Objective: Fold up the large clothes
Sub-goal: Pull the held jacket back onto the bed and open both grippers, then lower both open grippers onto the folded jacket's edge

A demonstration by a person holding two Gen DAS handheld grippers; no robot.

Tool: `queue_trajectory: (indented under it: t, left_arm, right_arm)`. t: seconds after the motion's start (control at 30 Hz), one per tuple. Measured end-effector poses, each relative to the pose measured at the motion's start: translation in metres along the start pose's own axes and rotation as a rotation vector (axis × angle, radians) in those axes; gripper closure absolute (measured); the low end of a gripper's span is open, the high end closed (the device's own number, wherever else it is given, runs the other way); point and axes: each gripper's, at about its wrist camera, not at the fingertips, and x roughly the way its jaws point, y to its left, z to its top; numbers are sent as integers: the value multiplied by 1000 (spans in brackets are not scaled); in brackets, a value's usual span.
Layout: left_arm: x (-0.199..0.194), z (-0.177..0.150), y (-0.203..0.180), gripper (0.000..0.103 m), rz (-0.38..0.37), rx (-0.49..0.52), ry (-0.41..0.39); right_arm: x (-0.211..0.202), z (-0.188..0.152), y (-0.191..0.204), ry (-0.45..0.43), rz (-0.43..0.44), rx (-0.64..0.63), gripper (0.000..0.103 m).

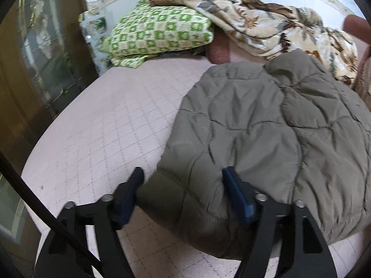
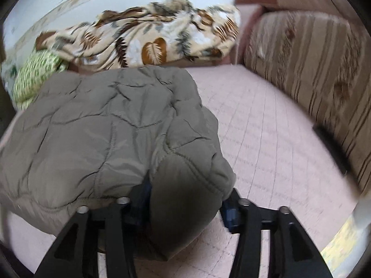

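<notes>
A quilted olive-grey jacket (image 1: 266, 127) lies bunched on the pink quilted bed (image 1: 104, 127). My left gripper (image 1: 183, 176) is open, its jaws wide apart around the jacket's near left edge; one fingertip (image 1: 138, 173) rests beside the fabric, the other (image 1: 229, 173) on top of it. In the right wrist view the jacket (image 2: 104, 127) fills the left half. My right gripper (image 2: 185, 197) has its jaws wide, with a thick fold of the jacket bulging between them; both fingers are largely hidden by fabric.
A green checked blanket (image 1: 157, 32) and a leaf-print blanket (image 1: 266, 23) are piled at the bed's far end. A striped brown cushion (image 2: 313, 69) lies at the right. A dark wooden cabinet (image 1: 27, 69) stands at the left bed edge.
</notes>
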Motion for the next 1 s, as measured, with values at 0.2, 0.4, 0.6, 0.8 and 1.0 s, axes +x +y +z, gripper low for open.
queue_trajectory:
  t: [0.2,0.4,0.6,0.8,1.0]
  left_arm:
    - [-15,-8,14,24,-16,-67,-16]
    - [-49,-22,21,24,-24,-85,-85]
    - [-92,-36,24,24,-69,-94,-168]
    - [-124,-34,12,24,-94,-25,-204]
    - [-150,-17,-14,24,-179,-3,-247]
  right_arm:
    - [-27,-18,-21,-13,75,126,36]
    - [-73,-40,-25,-109,49,104,34]
    - [-103,-56,-34,-188,113,132,34]
    - [-127,-65,-20,-225,192,92,39]
    - [-145,-55,5,-214,225,11,41]
